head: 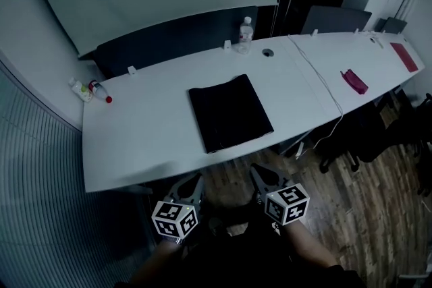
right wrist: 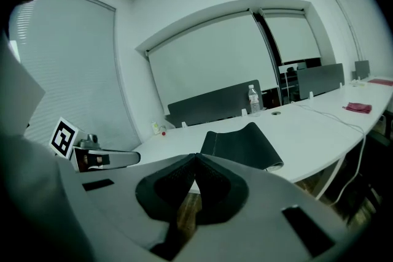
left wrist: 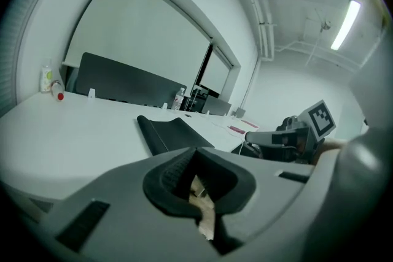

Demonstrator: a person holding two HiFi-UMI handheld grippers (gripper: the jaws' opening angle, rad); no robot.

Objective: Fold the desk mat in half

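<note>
A: What takes up most of the view?

B: A long white desk (head: 135, 138) that curves across the room, with a dark divider panel (head: 169, 37) standing along its far edge.

A: And the desk mat?

B: The black desk mat (head: 229, 111) lies on the desk near the front edge, about midway along. It is doubled over, and the right gripper view shows a rounded fold along one side.

A: Are the tools on it?

B: No. The left gripper (head: 194, 180) and the right gripper (head: 258, 172) are held side by side below the desk's front edge, over the wooden floor (head: 364, 212) and clear of the mat. Both have their jaws pressed together with nothing between them.

A: Anything smaller?

B: A magenta pouch (head: 354, 81) lies further right beside a white cable (head: 324, 81). A clear water bottle (head: 246, 35) stands by the panel. Two small bottles (head: 90, 90), one of them red-capped, lie at the far left corner.
</note>
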